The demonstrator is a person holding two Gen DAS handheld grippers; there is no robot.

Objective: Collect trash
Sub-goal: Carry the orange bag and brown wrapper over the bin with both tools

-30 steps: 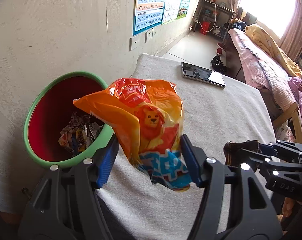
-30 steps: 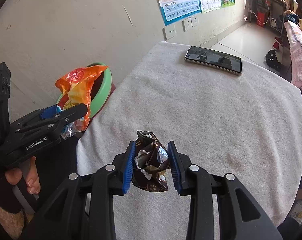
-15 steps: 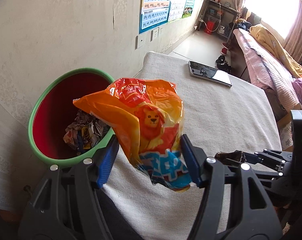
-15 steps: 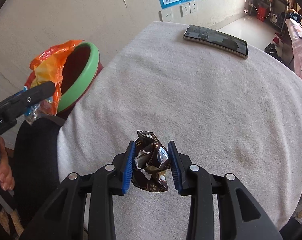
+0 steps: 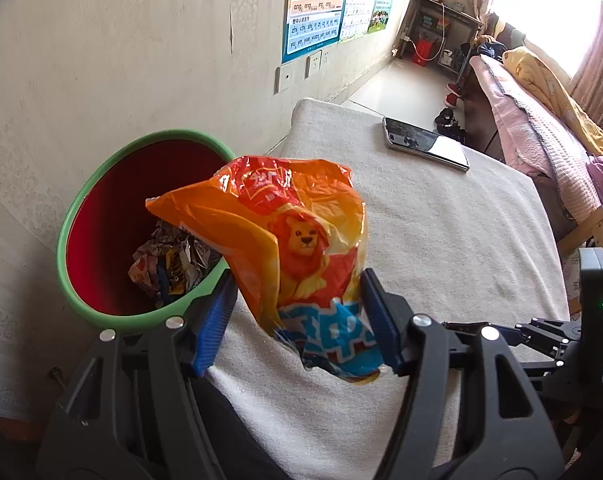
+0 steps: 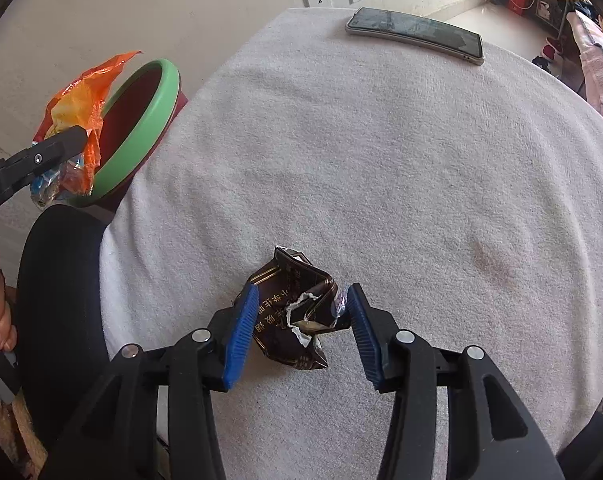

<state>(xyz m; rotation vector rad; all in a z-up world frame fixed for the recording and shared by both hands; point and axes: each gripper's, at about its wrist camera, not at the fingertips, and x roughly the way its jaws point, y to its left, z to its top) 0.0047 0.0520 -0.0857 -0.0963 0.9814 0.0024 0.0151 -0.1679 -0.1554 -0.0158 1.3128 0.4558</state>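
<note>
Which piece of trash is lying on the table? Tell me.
The crumpled dark brown wrapper, on the white cloth between the right gripper's fingers. The orange lion snack bag hangs in the air.

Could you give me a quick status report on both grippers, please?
Left gripper clamps orange lion snack bag beside green-rimmed red bin. Right gripper jaws just opening; crumpled brown wrapper between them on white cloth. Nothing blocking.

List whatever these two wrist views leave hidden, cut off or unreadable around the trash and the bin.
- Green-rimmed red bin: left wrist view, near rim and part of the crumpled wrappers inside hidden by the orange lion snack bag.
- Right wrist view: bin interior hidden by its steep angle.
- Crumpled brown wrapper: underside hidden against the white towel-covered table.
- Wall poster: small print unreadable.
</note>
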